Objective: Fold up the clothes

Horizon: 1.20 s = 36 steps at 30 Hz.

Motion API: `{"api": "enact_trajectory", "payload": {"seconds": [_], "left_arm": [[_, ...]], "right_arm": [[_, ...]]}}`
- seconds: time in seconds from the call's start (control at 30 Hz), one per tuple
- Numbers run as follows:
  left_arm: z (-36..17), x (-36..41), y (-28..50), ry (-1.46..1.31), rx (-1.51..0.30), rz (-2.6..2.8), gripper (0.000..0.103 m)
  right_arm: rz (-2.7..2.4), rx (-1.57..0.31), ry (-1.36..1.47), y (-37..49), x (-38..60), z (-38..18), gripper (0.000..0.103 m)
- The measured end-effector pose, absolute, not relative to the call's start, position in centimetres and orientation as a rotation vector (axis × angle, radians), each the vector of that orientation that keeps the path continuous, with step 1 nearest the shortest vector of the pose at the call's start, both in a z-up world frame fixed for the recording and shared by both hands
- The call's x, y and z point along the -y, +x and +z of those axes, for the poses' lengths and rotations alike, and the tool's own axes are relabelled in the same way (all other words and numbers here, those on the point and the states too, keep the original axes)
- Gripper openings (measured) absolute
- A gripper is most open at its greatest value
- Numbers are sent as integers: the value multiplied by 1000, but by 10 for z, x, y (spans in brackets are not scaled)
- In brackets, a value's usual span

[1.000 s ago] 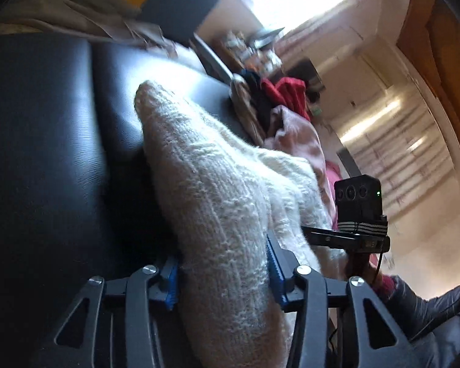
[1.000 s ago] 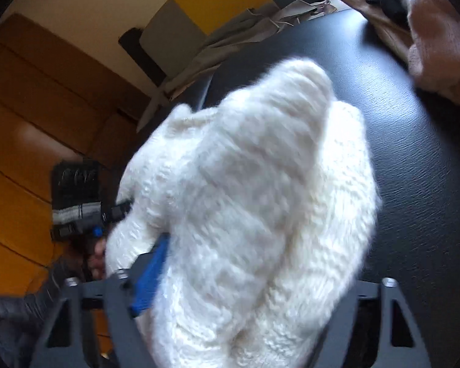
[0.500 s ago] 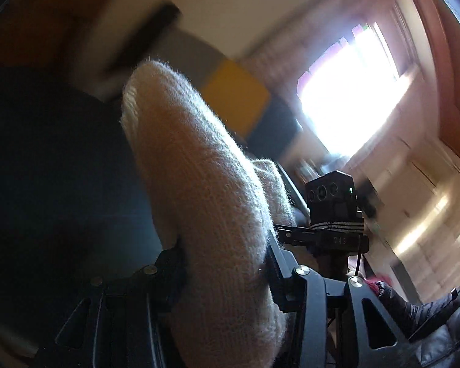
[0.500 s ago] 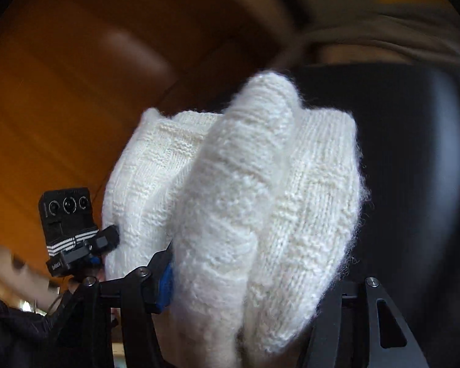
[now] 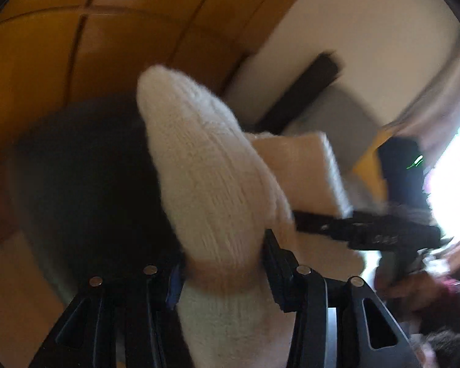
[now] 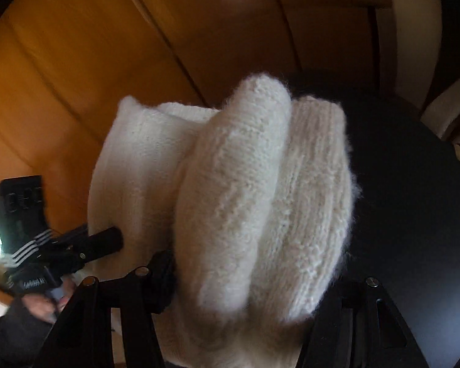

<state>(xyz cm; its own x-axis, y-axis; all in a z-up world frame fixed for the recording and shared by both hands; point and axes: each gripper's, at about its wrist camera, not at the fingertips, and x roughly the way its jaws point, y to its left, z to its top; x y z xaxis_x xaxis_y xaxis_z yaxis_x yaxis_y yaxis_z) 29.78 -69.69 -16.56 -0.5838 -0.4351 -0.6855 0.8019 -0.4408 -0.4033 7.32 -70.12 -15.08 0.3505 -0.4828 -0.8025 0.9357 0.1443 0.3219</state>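
Note:
A thick folded white knit sweater (image 5: 211,190) is carried between both grippers. In the left wrist view my left gripper (image 5: 224,273) is shut on one end of the bundle, its pads pressing into the wool. The right gripper's black body (image 5: 368,233) shows blurred at the far side of the bundle. In the right wrist view the sweater (image 6: 245,184) bulges out of my right gripper (image 6: 254,282), which is shut on it. Its right pad is hidden by wool. The left gripper's finger (image 6: 104,240) grips the sweater's left end.
Black leather seat (image 5: 86,168) (image 6: 414,214) lies under the bundle. Orange wooden panels (image 5: 46,46) (image 6: 107,46) fill the background. Grey and yellow cushions (image 5: 346,116) and a bright window (image 5: 454,184) are at right. A person's hand (image 6: 43,306) holds the left gripper.
Both grippers swung sideways together with the sweater still clamped. The views turned away from the sofa and the pile of clothes toward the wooden panels.

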Motion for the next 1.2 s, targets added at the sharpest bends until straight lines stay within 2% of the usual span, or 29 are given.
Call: {"api": "enact_trajectory", "payload": {"seconds": [0.07, 0.13, 0.2, 0.3, 0.4, 0.53, 0.57, 0.63, 0.67, 0.73, 0.8, 1.0, 1.2], "left_arm": [[-177, 703, 299, 630, -972, -2036, 49], [-181, 706, 304, 612, -1019, -2019, 52], [-176, 706, 317, 615, -995, -2007, 53], [-162, 701, 335, 608, -895, -1968, 52], [-142, 686, 337, 593, -769, -1949, 50], [-125, 685, 314, 605, -694, -1993, 51], [-123, 689, 308, 625, -693, -1996, 51], [-139, 690, 292, 712, -747, -1961, 51], [-148, 695, 283, 765, -775, -1941, 51], [-163, 690, 271, 807, -690, -1898, 54], [-168, 692, 268, 789, -690, -1892, 55], [-157, 697, 272, 729, -777, -1843, 59], [-109, 647, 301, 600, -684, -1696, 57]], "right_arm": [[-1149, -637, 960, 69, 717, -171, 60], [-1174, -630, 992, 60, 729, -186, 73], [-1200, -643, 924, 57, 722, -177, 79], [-1244, -694, 751, 59, 707, -154, 79], [-1272, -722, 460, 58, 666, -119, 79], [-1140, -811, 335, 97, 660, -108, 79], [-1122, -842, 354, 102, 668, -117, 78], [-1122, -922, 444, 105, 681, -146, 69], [-1135, -952, 498, 103, 686, -162, 69], [-1165, -892, 543, 92, 683, -175, 74], [-1194, -838, 583, 83, 681, -186, 74], [-1250, -849, 580, 86, 687, -175, 75], [-1412, -790, 505, 106, 647, -126, 76]]}}
